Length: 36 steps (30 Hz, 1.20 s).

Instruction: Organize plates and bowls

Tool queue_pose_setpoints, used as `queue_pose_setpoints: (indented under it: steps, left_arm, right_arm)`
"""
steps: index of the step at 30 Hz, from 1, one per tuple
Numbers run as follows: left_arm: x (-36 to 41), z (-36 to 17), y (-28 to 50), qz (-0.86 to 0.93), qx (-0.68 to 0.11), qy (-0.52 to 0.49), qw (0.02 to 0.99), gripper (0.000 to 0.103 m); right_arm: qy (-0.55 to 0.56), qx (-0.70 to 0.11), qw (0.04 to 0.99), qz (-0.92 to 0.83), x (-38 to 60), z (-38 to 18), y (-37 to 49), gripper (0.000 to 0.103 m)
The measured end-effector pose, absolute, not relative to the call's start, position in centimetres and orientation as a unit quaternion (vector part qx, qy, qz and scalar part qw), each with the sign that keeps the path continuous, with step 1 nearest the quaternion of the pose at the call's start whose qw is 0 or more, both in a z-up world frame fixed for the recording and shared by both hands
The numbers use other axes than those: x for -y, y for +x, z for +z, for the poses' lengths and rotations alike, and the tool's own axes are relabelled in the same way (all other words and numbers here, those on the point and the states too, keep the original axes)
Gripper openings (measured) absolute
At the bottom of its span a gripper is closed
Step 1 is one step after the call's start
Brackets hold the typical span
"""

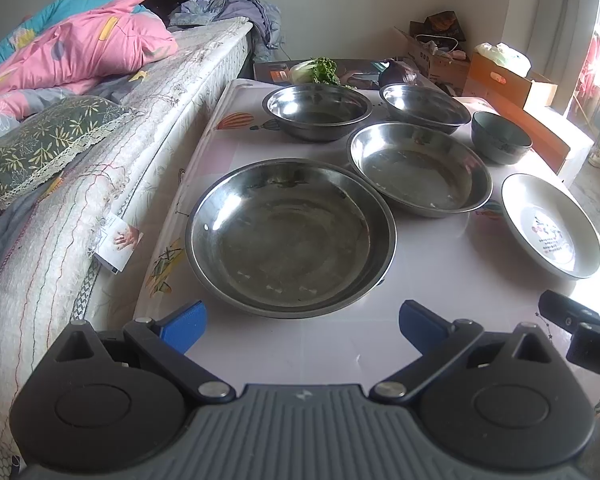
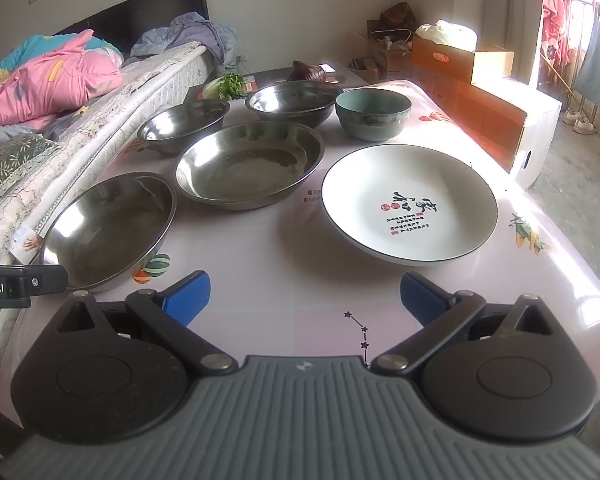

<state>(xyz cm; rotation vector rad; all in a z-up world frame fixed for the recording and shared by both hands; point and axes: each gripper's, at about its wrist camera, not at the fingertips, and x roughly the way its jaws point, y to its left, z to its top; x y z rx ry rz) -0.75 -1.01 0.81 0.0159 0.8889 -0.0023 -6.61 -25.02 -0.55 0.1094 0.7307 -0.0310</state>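
- Left tool (image 1: 302, 322): blue pads spread wide, nothing between them, hanging over the near table (image 1: 440, 280) edge.
- Right tool (image 2: 305, 300): likewise spread wide and empty, above bare table.
- Large steel plate (image 1: 290, 236): nearest, left side, close to the table edge by the bed (image 1: 60, 208). Risk: thin, slick rim may slip from the pads or skid towards the bed.
- White ceramic plate (image 2: 410, 204): right side, apart from the steel ware; bears black brush calligraphy with red seals, too small to read. Risk: it could chip if dropped.
- Second steel plate (image 2: 250, 170): middle.
- Two steel bowls (image 2: 182, 126) (image 2: 294, 102) and a green ceramic bowl (image 2: 373, 114): far row, nothing stacked yet.
- Lettering "oot.AI" is visible on the left tool in the right wrist view.
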Motion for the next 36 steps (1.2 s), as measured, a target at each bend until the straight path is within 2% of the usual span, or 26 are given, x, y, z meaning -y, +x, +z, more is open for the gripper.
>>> queue_pose_setpoints:
  steps: [36]
  left_arm:
    - [1.22, 0.31, -0.62, -0.011, -0.447, 0.004, 0.895, 0.103]
  right_arm:
    - [0.045, -0.366, 0.93, -0.011, 24.57, -0.42, -6.42, 0.102]
